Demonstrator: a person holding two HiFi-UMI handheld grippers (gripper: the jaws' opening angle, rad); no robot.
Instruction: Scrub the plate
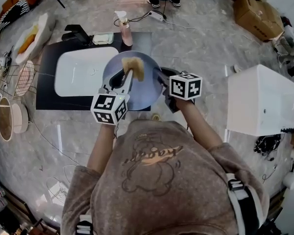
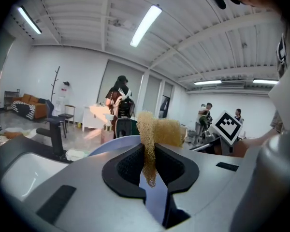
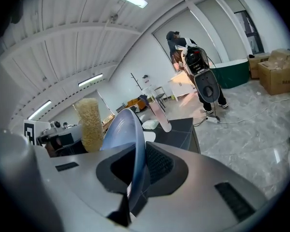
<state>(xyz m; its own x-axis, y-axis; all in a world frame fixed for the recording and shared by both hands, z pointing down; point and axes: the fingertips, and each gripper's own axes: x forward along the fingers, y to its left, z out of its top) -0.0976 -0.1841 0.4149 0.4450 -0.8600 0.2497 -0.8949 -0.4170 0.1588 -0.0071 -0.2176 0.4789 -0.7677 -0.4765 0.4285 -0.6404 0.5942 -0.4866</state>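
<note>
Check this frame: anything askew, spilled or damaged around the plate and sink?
Nothing stands out. The right tool is clamped on the rim of the blue plate, held up by the white sink. The left tool is shut on the loofah scrubber at the plate's face. No spill or damage shows.

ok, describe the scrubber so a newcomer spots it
By the white sink in the black counter, the right gripper holds a blue plate. Over the plate's face sits the scrubber, pinched in the left gripper: coarse, tan and fibrous where its neighbours are smooth blue or grey.
</note>
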